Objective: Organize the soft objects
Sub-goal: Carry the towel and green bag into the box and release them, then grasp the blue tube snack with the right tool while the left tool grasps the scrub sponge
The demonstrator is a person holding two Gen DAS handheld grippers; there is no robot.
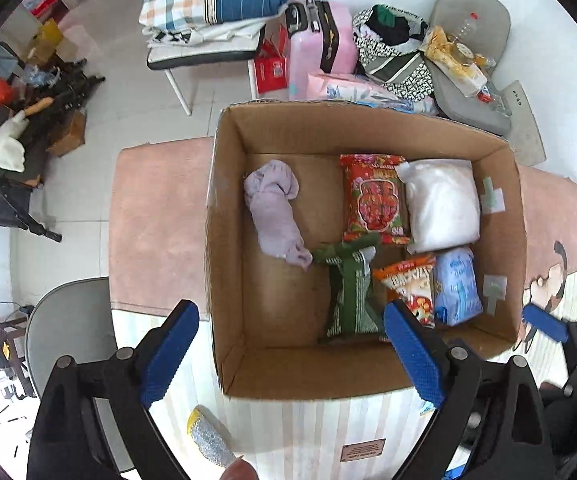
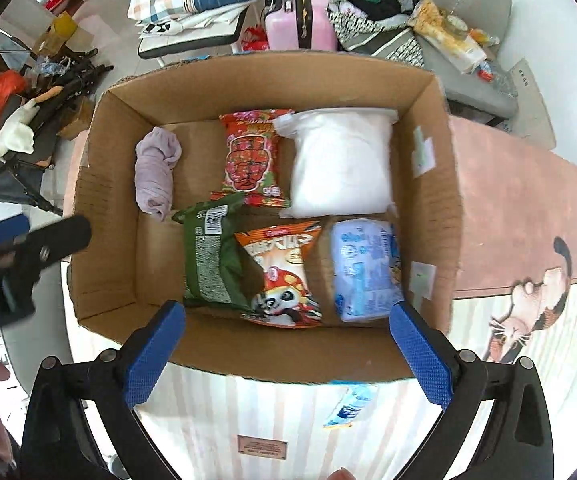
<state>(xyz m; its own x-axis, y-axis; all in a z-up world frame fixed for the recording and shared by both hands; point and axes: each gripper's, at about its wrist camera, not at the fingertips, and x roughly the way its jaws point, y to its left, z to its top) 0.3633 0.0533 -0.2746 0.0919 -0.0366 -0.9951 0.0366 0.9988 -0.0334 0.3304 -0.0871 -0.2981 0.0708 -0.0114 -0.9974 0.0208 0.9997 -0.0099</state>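
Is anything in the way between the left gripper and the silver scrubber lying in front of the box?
Nothing visible is. The left gripper, jaws open and empty, hangs over the cardboard box's near wall, and the silver scrubber lies uncovered on the striped tablecloth just below its left finger; only a fingertip shows beside it.

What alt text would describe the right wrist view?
An open cardboard box holds a green packet, a panda snack bag, a blue pack and a lilac cloth; the open right gripper hovers above its near edge.

Cloth-covered table (image 2: 528, 216), cardboard box (image 2: 256, 356), silver scrubber (image 1: 208, 438), blue packet (image 2: 348, 404)
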